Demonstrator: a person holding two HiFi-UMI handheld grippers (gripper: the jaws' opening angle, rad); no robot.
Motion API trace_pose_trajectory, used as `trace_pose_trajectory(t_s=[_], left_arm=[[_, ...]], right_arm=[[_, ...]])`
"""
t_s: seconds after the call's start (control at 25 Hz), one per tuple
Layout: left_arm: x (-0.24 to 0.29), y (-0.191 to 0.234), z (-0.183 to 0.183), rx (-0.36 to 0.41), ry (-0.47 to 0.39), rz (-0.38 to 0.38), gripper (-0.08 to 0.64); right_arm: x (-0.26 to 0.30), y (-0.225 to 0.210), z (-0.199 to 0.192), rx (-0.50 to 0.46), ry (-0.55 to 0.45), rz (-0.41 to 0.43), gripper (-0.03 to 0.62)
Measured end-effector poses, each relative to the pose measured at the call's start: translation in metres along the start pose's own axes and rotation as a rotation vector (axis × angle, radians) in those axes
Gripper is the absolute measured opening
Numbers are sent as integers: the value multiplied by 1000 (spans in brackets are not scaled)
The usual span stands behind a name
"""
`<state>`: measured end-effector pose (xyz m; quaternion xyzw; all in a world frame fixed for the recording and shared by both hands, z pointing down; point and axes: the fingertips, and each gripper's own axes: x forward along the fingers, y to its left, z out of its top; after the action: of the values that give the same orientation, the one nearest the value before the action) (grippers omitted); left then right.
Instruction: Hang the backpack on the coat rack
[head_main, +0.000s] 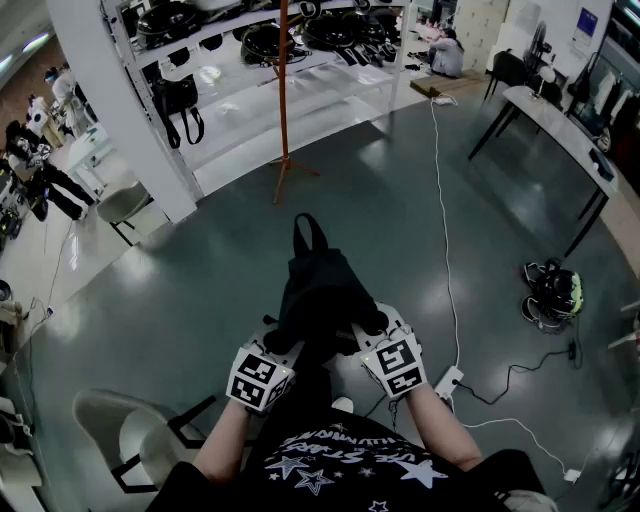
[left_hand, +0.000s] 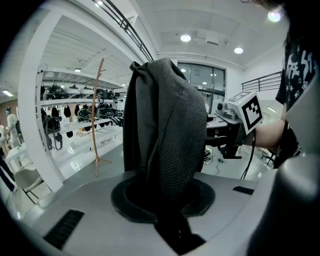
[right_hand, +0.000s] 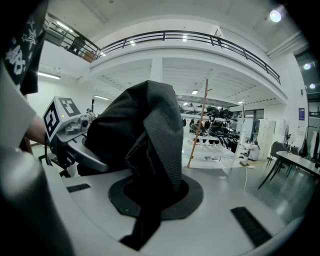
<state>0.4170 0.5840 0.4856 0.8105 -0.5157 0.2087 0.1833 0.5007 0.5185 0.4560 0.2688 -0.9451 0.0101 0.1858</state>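
Carrying the backpack (head_main: 318, 290) in front of you, well short of the coat rack (head_main: 284, 100) across the floor, you have the left gripper (head_main: 283, 348) and the right gripper (head_main: 362, 338) each clamped on a fold of its dark fabric. Both seem to pinch loose cloth rather than a strap, so the bag could slip free on the way. Its top loop (head_main: 306, 217) flops forward; if it snags a peg badly, the thin rack may tip.
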Motion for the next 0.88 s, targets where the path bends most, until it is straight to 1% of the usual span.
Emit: trace_pose_trajectory(t_s=[0.12,0.32,0.56,0.68,0.88], left_arm=[[-7,-8,-3,15,4,-6,94],[-12,-10,-8,46,17,-29,94],[-8,5,-6,32,11,-39,94],[-7,28,-1,20,-3,-26,94],[-7,97,6,11,-16,-7,93]], right_arm=[[-9,5,0,5,-18,-6,34],[-14,14,-5,34,-13,-23,34],[1,11,0,26,4,-34,33],[22,10,12,14,-3,-29,33],[85,15,36,12,-5,-11,34]])
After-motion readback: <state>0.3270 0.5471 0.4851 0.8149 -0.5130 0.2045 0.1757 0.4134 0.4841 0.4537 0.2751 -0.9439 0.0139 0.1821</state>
